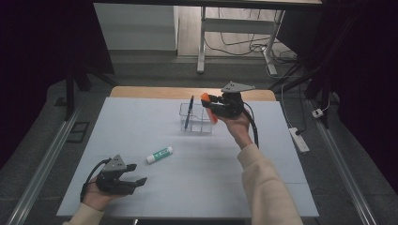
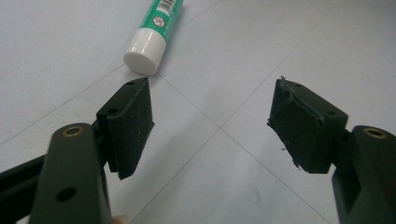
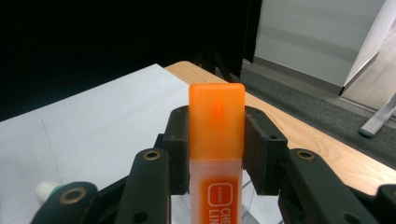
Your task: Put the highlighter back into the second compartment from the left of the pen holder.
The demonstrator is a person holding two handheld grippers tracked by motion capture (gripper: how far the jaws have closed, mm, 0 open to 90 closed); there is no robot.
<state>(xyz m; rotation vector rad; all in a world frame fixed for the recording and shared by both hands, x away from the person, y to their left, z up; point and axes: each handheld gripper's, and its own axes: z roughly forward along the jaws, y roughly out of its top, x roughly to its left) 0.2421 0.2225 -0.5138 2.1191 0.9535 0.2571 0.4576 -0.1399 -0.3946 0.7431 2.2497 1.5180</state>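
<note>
A wide white table top (image 1: 155, 187) covers a wooden table whose light brown edge (image 1: 141, 92) shows at the far side. On the far middle part of the white surface stands a clear plastic box with compartments (image 1: 196, 123), and a dark blue pen (image 1: 189, 111) stands tilted in its left part. The right gripper (image 1: 212, 104) is held by a hand in a cream sleeve (image 1: 267, 187) just above the right side of this box; its jaws are pressed on an orange highlighter marker with an orange cap (image 3: 216, 140), which they pinch at both sides of the cap, and the cap points up and away in the right gripper view. The left gripper (image 1: 136, 174) rests low at the near left part of the table, with its jaws spread wide and nothing between them. A white and green glue stick (image 1: 159, 154) lies flat on the table between the two grippers, just beyond the left gripper's pads (image 2: 130, 126), its white cap toward them.
</note>
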